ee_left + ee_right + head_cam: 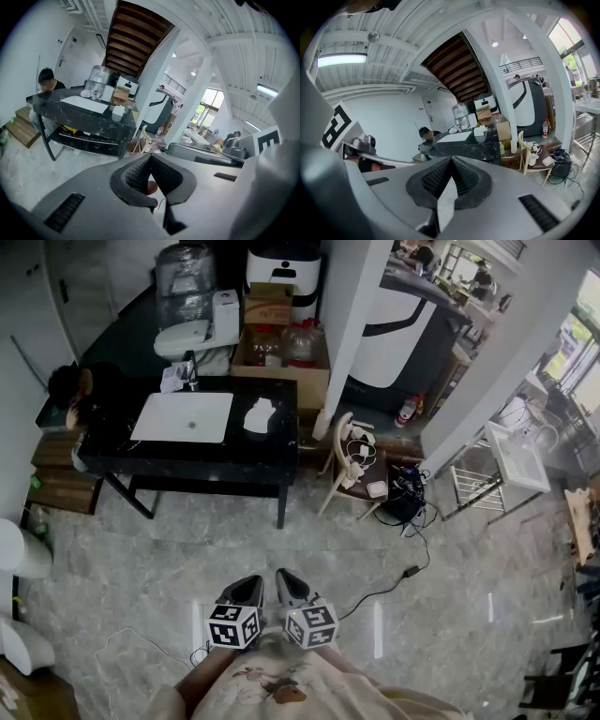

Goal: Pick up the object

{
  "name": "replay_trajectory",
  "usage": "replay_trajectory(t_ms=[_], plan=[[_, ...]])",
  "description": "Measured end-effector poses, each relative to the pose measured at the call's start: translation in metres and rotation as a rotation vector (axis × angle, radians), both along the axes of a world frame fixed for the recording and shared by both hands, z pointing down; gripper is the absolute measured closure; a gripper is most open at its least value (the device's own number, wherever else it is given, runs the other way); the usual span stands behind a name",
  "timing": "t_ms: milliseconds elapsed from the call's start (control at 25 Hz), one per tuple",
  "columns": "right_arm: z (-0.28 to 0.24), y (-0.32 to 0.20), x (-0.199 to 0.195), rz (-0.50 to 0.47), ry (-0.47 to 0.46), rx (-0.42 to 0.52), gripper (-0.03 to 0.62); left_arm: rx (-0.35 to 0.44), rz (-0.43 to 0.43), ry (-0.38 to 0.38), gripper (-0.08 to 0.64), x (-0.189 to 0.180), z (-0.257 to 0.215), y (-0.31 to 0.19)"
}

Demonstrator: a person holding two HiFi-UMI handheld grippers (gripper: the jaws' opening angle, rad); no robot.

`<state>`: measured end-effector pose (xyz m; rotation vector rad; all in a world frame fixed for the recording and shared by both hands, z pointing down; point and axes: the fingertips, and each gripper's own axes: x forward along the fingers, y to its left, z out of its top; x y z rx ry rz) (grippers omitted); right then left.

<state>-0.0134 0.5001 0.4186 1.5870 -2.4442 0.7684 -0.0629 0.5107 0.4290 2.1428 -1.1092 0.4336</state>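
- The left hand-held gripper (250,584) and the right hand-held gripper (285,579) hang side by side, close to the holder's body, over the pale floor (169,568).
- Both have their jaws pressed together, with nothing between them.
- The white object (260,415) sits on the black table (187,454), well apart from both, just right of a flat white board (183,417).
- A person (73,390) sits at the table's left end.

Head view is taken from high above the marble floor (169,559), faced steeply down. Views from the left hand-held gripper (251,585) and right hand-held gripper (286,579) are taken along the jaws, faced across the room. The black surface (197,456), well off, is shared by all three.
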Motion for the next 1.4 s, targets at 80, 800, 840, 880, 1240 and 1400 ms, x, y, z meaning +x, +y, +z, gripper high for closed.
replay_trajectory(t_ms=[80,800,840,880,1240,1400], plan=[[0.0,-0.02,0.005,0.024,0.017,0.027,0.572,0.037,0.027,0.013,0.546,0.006,-0.002,-0.023],[-0.001,-0.047,-0.024,0.063,-0.049,0.083,0.572,0.07,0.074,0.061,0.546,-0.018,-0.001,-0.054],[-0.001,-0.046,-0.026,0.06,-0.041,0.082,0.572,0.063,0.069,0.06,0.546,-0.022,0.002,-0.053],[-0.001,-0.044,-0.026,0.061,-0.036,0.081,0.572,0.056,0.061,0.057,0.546,-0.025,0.005,-0.053],[0.01,-0.063,-0.027,0.078,-0.049,0.048,0.572,0.024,0.052,0.053,0.546,-0.029,0.013,-0.072],[0.008,-0.083,-0.016,0.095,-0.062,0.054,0.572,0.023,0.065,0.045,0.546,-0.021,0.011,-0.087]])
